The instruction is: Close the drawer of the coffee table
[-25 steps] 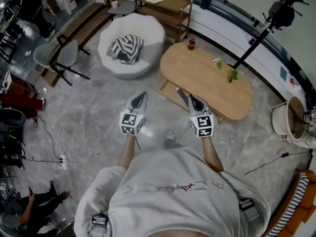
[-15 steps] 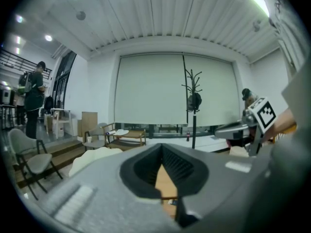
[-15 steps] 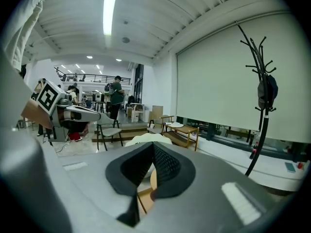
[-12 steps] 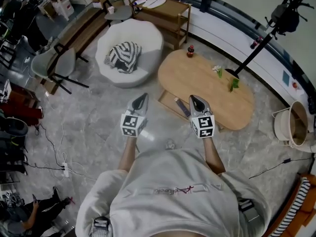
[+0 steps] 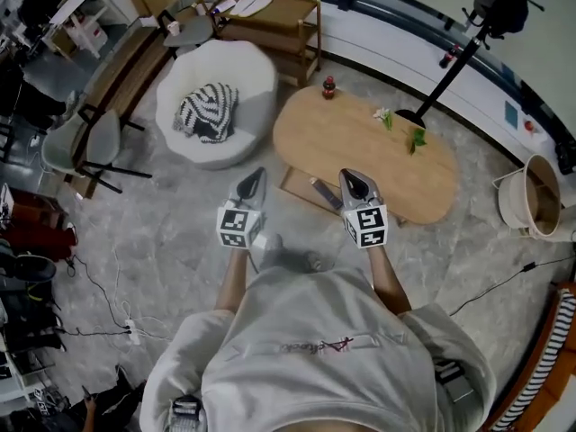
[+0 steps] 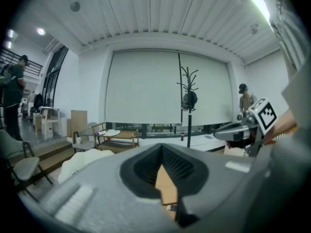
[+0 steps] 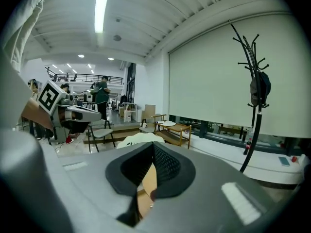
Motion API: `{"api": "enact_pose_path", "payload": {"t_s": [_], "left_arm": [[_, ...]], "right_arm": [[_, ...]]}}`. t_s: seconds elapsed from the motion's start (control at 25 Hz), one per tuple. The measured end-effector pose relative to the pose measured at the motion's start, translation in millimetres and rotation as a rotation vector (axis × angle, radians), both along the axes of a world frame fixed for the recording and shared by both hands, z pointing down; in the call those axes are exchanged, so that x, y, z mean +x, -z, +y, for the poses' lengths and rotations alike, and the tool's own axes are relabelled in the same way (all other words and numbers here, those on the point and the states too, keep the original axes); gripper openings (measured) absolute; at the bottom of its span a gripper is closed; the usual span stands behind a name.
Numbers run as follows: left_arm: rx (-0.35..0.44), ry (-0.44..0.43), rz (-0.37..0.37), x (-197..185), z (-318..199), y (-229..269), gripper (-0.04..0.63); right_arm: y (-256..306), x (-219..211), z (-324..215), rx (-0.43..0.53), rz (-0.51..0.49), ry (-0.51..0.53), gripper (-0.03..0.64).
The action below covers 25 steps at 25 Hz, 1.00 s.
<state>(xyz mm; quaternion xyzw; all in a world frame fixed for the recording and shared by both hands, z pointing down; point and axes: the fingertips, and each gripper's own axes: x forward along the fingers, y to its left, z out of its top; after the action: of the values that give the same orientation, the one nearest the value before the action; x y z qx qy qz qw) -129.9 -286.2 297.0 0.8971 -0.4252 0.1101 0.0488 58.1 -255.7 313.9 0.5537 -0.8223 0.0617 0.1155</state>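
The oval wooden coffee table (image 5: 378,156) stands ahead of me on the stone floor. Its drawer (image 5: 299,185) sticks out from under the near left edge, with a dark long object (image 5: 326,194) lying in it. My left gripper (image 5: 256,180) is shut and empty, held over the floor just left of the drawer. Over the table's near edge, right of the drawer, my right gripper (image 5: 352,181) is also shut and empty. In the left gripper view the closed jaws (image 6: 163,152) frame a strip of tabletop (image 6: 166,188). The right gripper view shows shut jaws (image 7: 153,148) too.
A white round armchair (image 5: 238,70) with a striped cushion (image 5: 205,111) sits left of the table. A red bottle (image 5: 329,86) and small plants (image 5: 389,118) stand on the tabletop. A coat stand (image 5: 450,61), a wooden shelf (image 5: 274,21) and a white basket (image 5: 531,196) surround it. Cables cross the floor at left.
I have walked toward the table: the table and armchair slid down and left in the head view, and both grippers now reach the drawer's level. Both stayed shut.
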Motion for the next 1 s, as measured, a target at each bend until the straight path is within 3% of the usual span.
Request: {"api": "enact_pose_path", "payload": {"t_s": [0.32, 0.72, 1.0], "left_arm": [[0.021, -0.183, 0.015, 37.9, -50.8, 1.7, -0.002], [-0.013, -0.367, 0.02, 42.3, -97.3, -6.7, -0.002], [-0.076, -0.475, 0.004, 39.3, -119.4, -33.7, -0.002]], "right_arm": [[0.4, 24.4, -18.7, -0.008, 0.01, -0.163, 0.005], [-5.1, 15.4, -31.9, -0.03, 0.009, -0.354, 0.005], [-27.6, 17.2, -24.0, -0.098, -0.005, -0.502, 0.005]]}}
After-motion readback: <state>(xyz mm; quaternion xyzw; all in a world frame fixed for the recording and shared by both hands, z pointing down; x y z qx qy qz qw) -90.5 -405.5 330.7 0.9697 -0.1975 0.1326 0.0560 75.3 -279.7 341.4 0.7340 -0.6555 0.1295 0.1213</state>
